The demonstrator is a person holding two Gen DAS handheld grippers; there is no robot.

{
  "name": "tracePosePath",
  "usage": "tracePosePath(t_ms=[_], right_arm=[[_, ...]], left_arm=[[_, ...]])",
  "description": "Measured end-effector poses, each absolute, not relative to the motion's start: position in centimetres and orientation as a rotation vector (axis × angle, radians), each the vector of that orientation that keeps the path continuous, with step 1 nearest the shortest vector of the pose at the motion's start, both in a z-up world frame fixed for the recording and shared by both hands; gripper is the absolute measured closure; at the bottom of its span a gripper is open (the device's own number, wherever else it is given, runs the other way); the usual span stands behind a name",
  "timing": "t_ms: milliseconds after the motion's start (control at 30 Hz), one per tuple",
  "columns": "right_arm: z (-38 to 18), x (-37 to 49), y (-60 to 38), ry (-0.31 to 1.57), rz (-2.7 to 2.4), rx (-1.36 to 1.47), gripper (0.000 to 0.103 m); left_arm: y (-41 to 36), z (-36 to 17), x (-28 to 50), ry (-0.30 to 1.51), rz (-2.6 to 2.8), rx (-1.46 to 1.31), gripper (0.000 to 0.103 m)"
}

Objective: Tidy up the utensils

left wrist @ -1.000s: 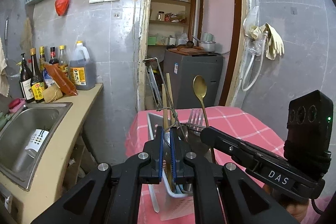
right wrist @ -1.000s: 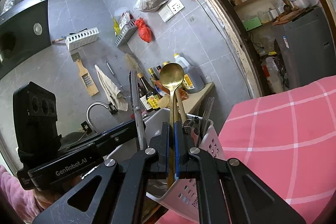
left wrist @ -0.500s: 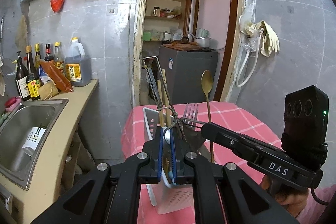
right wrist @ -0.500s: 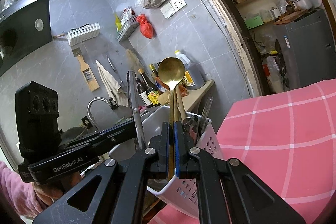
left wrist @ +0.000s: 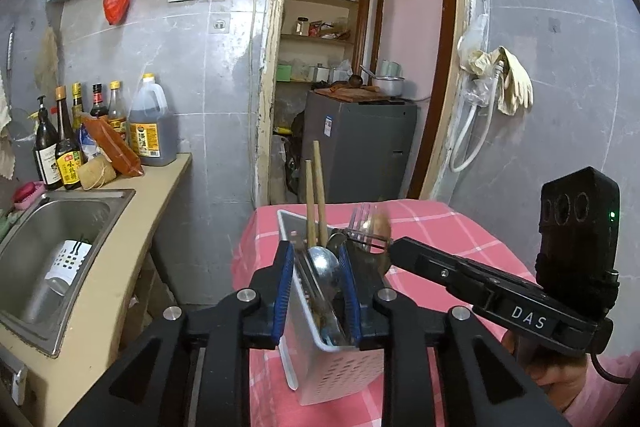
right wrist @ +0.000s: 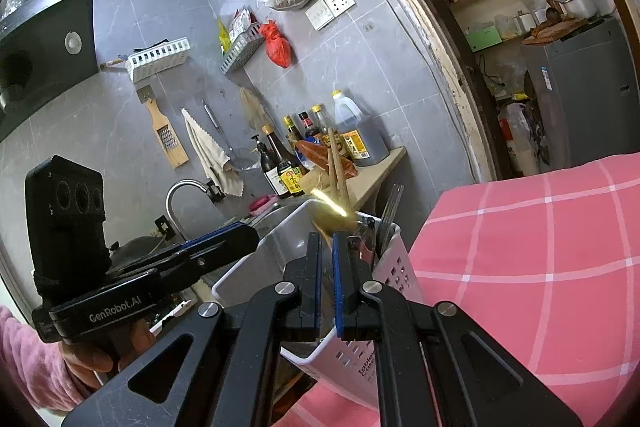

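Note:
A white perforated utensil caddy (left wrist: pixel 340 375) stands on the pink checked tablecloth (left wrist: pixel 452 231); it also shows in the right wrist view (right wrist: pixel 384 275). It holds wooden chopsticks (left wrist: pixel 316 195), forks (left wrist: pixel 362 223) and a steel ladle (left wrist: pixel 326 267). My left gripper (left wrist: pixel 316 283) is open above the caddy's near end, with the ladle between its fingers. My right gripper (right wrist: pixel 326 275) is slightly open over the caddy. The gold spoon (right wrist: pixel 330 209) is a blur dropping into the caddy just ahead of its fingers.
A steel sink (left wrist: pixel 48 251) with a white holder lies left of the table. Sauce bottles (left wrist: pixel 64 147) and an oil jug (left wrist: pixel 150 127) stand on the counter. A doorway with a grey appliance (left wrist: pixel 356 147) is behind the table. Gloves (left wrist: pixel 508 79) hang on the right wall.
My left gripper opened and the tongs it held upright have dropped from sight. My right gripper opened a little and the gold spoon fell towards the caddy.

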State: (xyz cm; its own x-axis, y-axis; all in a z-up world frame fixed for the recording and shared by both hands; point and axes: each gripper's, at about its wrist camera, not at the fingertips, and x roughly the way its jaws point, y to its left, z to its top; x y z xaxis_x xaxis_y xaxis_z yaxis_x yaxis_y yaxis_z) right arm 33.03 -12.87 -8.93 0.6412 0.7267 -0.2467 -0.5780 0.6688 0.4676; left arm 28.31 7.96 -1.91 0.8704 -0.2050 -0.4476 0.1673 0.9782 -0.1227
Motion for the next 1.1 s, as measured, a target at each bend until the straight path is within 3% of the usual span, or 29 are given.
tracePosePath(t_ms=[200,333,467,567,633,700,933,1100], right_arm=[[-8.5,32.4,-13.6,0.435,0.743,0.353,0.096],[-7.7,31.6,-14.4,0.425,0.707,0.348,0.074],[-6.4,30.5,-15.3,0.42,0.645,0.321,0.068],[-5.4,29.3,-16.3,0.413,0.584,0.304,0.054],[-4.6,28.4,-17.4,0.41,0.537,0.302,0.038],[-4.1,27.6,-18.2,0.406,0.493,0.303,0.03],[-1.7,23.6,-21.7,0.385,0.357,0.284,0.011],[-0.1,20.8,-23.5,0.375,0.289,0.248,0.002]], left_arm=[[8.6,-1.6,27.9,0.473,-0.168,-0.103,0.075],[9.0,-1.2,27.5,0.458,-0.158,-0.128,0.064],[8.8,-0.7,26.9,0.451,-0.148,-0.137,0.055],[8.6,-0.4,26.5,0.445,-0.151,-0.153,0.04],[8.3,-0.1,26.1,0.44,-0.157,-0.164,0.027],[8.0,0.2,25.5,0.431,-0.164,-0.172,0.021],[6.5,1.5,23.2,0.408,-0.175,-0.161,0.004],[5.2,2.2,21.0,0.398,-0.178,-0.163,0.001]])
